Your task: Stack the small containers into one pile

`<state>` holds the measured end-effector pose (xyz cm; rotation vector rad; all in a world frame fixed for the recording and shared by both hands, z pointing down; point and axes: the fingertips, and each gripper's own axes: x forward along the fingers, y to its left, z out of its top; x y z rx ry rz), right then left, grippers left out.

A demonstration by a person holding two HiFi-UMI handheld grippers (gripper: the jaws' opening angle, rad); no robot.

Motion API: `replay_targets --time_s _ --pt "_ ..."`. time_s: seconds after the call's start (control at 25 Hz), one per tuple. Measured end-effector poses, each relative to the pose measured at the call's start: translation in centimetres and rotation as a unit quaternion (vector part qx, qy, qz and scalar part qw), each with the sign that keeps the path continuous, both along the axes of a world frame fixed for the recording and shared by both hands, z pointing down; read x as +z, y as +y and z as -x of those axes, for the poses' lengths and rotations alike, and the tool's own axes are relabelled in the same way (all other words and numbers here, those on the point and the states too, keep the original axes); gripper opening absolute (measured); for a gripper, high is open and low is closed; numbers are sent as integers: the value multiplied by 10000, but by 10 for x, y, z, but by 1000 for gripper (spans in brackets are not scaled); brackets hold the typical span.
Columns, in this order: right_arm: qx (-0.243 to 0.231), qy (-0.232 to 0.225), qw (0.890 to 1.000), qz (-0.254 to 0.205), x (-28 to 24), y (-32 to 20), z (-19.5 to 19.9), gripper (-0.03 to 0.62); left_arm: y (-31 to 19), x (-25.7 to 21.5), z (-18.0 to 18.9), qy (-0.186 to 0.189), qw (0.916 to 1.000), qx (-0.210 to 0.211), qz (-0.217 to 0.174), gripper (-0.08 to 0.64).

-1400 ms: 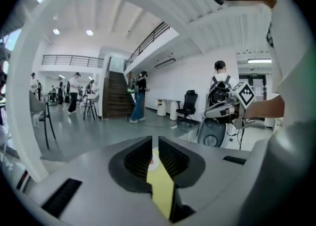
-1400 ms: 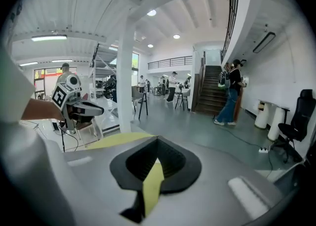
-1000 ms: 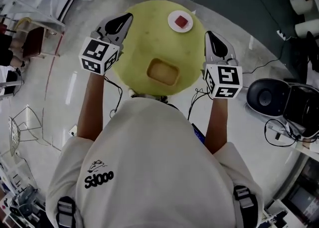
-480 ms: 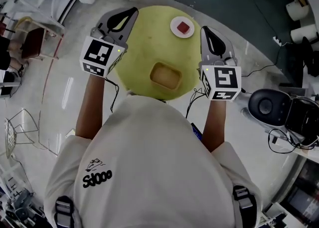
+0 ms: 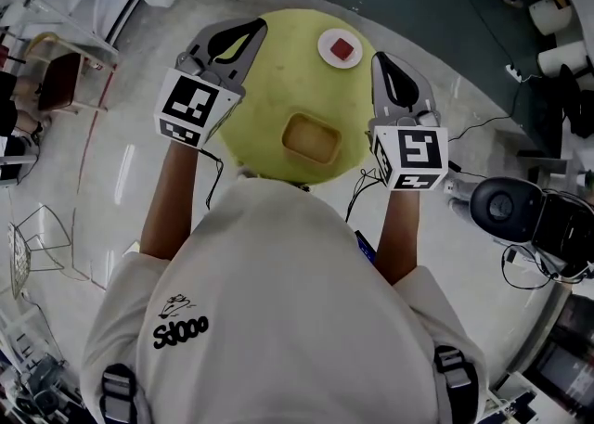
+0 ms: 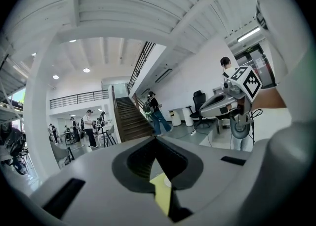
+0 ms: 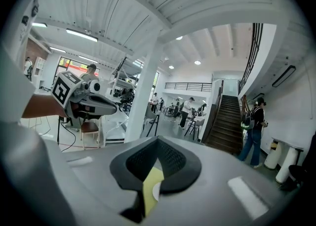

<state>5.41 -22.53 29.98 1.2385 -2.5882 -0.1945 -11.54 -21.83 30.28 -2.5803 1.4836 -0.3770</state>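
Observation:
A round yellow-green table (image 5: 274, 79) stands in front of the person. On its middle lies a shallow yellow rectangular container (image 5: 311, 137). At its far side sits a small white round dish (image 5: 341, 48) with a red piece in it. My left gripper (image 5: 255, 26) hovers over the table's left rim, shut and empty. My right gripper (image 5: 379, 58) hovers at the right rim, likewise shut and empty. Both point up and level, away from the containers. In the left gripper view the jaws (image 6: 156, 139) meet at their tips; in the right gripper view the jaws (image 7: 158, 139) do too.
A black round device (image 5: 506, 207) and cables (image 5: 483, 125) lie on the floor at the right. A wire rack (image 5: 37, 246) stands at the left, a chair (image 5: 56, 74) beyond it. The gripper views show a hall with a staircase (image 6: 131, 118) and several people.
Both grippers have drifted a little inward toward the table and stayed shut. The containers have not moved.

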Motion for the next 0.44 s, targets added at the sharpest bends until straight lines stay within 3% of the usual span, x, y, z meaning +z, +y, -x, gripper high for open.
replay_targets --time_s 0.44 --pt "24 -27 10000 93 5 9 2 11 6 3 -7 73 9998 152 75 6"
